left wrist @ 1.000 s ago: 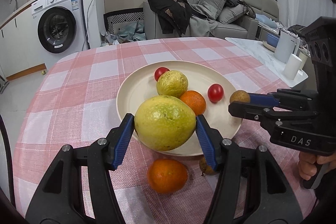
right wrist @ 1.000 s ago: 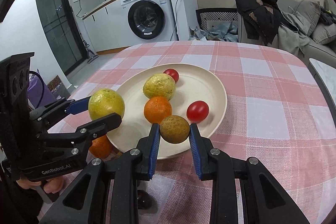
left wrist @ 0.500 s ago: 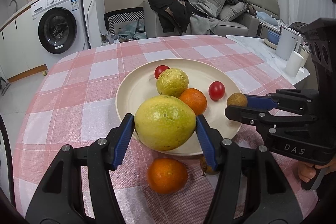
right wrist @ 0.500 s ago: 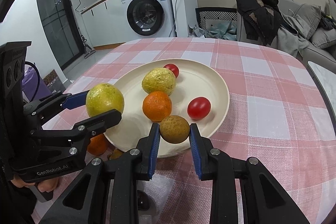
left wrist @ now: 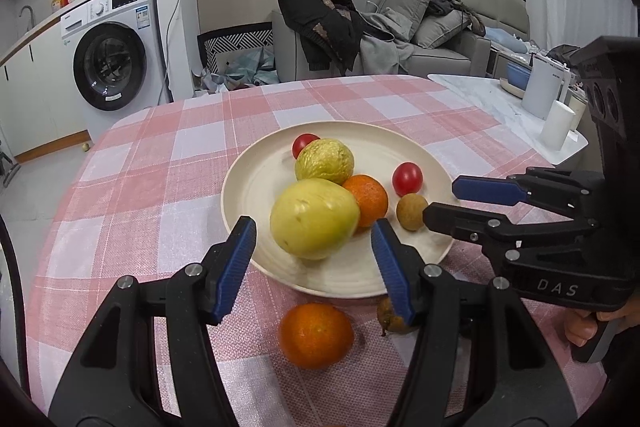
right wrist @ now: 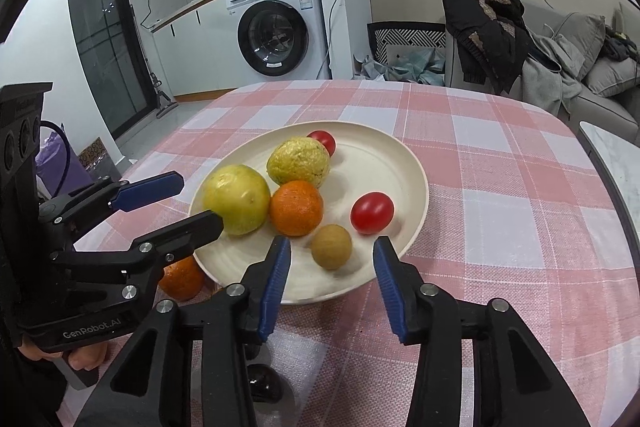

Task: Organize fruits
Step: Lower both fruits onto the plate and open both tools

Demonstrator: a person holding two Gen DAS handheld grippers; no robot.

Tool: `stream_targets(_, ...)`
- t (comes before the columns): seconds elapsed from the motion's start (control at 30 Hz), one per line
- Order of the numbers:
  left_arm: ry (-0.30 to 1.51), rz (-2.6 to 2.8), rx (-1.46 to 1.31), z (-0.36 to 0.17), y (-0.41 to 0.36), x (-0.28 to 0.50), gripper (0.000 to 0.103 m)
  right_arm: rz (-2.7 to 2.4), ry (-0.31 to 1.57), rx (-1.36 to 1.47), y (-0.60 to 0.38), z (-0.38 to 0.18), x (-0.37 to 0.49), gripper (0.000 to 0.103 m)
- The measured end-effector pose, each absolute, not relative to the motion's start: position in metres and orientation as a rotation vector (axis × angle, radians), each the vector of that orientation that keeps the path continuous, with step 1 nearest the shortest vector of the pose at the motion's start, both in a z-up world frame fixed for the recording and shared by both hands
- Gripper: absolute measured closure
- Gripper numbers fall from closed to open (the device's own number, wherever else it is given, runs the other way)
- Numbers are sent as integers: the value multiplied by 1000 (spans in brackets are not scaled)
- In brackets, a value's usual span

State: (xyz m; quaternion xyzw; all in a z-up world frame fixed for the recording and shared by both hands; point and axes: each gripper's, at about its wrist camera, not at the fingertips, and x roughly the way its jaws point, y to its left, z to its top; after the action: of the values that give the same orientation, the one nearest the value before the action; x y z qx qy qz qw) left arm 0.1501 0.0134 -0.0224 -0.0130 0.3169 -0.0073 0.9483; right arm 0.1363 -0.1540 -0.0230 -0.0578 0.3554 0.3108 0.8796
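A cream plate (left wrist: pixel 256 187) on the pink checked cloth holds a large yellow-green fruit (left wrist: pixel 314 217), a bumpy yellow fruit (left wrist: pixel 325 161), an orange (left wrist: pixel 368 199), two cherry tomatoes (left wrist: pixel 407 178) and a small brown fruit (right wrist: pixel 331 247). My left gripper (left wrist: pixel 314 223) is open. The large fruit lies on the plate between its tips, with a gap at each pad. My right gripper (right wrist: pixel 332 242) is opening. The small brown fruit rests on the plate between its pads, touching neither. A second orange (left wrist: pixel 316 335) and a brownish fruit (left wrist: pixel 390 317) lie on the cloth before the plate.
A dark round fruit (right wrist: pixel 262 381) lies on the cloth under my right gripper. A white side table (left wrist: pixel 480 95) with cups and containers stands to the right. Behind the table are a sofa (left wrist: pixel 440 43) and a washing machine (left wrist: pixel 108 67).
The left jaws let go of the large yellow-green fruit, which now lies on the plate. The right jaws spread off the small brown fruit, which now rests on the plate.
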Motion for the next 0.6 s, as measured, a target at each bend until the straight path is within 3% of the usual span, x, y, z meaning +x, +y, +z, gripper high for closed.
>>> stream_targets(0.13, 648, -8, -37, -22, 17, 146, 36, 632, 724, -123, -157, -21, 135, 39)
stream_targets(0.2, 635, -8, -51, -20, 20, 141, 28, 628, 715, -123, -159, -19, 133, 22)
stream_targets(0.23, 628, -7, -59, -18, 22, 138, 21, 630, 708, -122, -160, -18, 132, 18)
stream_targets(0.33, 618, 12, -75, -14, 27, 129, 13, 633, 701, -124, -163, -16, 129, 2)
stream_targets(0.43, 613, 33, -79, -12, 31, 119, 1, 657, 719, -130, -164, -17, 125, 0)
stream_targets(0.6, 600, 43, -77, -9, 34, 101, 1, 674, 715, -182, -162, -20, 113, 0)
